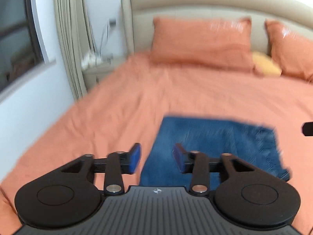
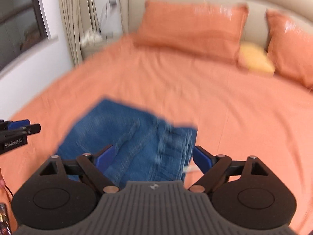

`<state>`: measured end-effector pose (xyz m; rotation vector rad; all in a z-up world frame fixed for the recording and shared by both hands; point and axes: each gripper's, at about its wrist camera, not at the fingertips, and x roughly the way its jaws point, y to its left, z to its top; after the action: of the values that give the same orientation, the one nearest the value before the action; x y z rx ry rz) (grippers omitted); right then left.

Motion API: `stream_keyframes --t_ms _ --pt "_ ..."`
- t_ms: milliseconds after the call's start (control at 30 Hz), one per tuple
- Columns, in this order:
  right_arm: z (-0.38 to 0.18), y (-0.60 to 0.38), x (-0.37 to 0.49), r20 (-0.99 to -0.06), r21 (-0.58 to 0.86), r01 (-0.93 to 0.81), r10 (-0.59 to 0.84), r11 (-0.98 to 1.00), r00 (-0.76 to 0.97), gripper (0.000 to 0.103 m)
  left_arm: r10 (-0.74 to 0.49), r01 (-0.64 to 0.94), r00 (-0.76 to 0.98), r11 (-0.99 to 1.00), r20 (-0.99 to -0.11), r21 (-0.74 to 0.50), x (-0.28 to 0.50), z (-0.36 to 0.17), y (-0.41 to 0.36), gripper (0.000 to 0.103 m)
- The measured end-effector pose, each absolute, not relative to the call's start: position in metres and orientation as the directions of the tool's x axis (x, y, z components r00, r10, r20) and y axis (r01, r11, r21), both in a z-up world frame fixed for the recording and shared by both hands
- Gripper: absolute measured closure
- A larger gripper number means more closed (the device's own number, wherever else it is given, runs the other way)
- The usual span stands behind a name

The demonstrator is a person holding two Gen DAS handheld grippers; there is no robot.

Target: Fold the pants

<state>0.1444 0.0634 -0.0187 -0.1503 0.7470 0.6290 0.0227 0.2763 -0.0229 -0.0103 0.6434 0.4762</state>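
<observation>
Blue jeans (image 1: 211,145) lie folded into a compact rectangle on the orange bed sheet (image 1: 117,107). My left gripper (image 1: 157,159) is open and empty, held above the folded jeans' left edge. In the right wrist view the jeans (image 2: 133,137) lie below and ahead of my right gripper (image 2: 154,159), which is wide open and empty above their near right part. The left gripper (image 2: 21,129) also shows at the left edge of that view. Both views are motion-blurred.
Two orange pillows (image 1: 201,41) (image 1: 291,49) and a small yellow cushion (image 1: 266,64) lie against the beige headboard (image 1: 195,4). A nightstand (image 1: 97,68), curtain (image 1: 72,39) and window (image 1: 15,39) stand at the left.
</observation>
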Motion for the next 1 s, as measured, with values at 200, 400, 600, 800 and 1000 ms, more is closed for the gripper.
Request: stream_keyframes --t_ms 200,400,600,800,1000 --pt "0.042 0.037 0.082 -0.522 0.081 -0.531 0.49 0.844 0.698 0.01 0.37 -0.372 0.772 0.922 -0.517 0.105 -0.006 0.035 0.221 0.007" --pt "0.048 0.015 0.021 -0.445 0.052 -0.476 0.447 0.878 0.776 0.006 0.319 -0.346 0.807 0.937 -0.497 0.041 -0.019 0.043 0.195 0.007" --pt "0.024 0.0 -0.011 -0.47 0.046 -0.419 0.39 0.907 0.792 0.006 0.293 -0.345 0.779 0.939 -0.554 0.012 -0.027 0.015 0.193 0.007" --pt "-0.007 -0.006 -0.016 -0.531 0.083 -0.393 0.374 0.916 0.761 0.006 0.304 -0.362 0.74 0.932 -0.6 0.027 -0.034 -0.01 0.191 0.007" --pt "-0.027 -0.006 -0.02 -0.561 0.103 -0.382 0.37 0.919 0.74 0.006 0.3 -0.348 0.727 0.936 -0.618 0.044 -0.038 -0.026 0.184 0.008"
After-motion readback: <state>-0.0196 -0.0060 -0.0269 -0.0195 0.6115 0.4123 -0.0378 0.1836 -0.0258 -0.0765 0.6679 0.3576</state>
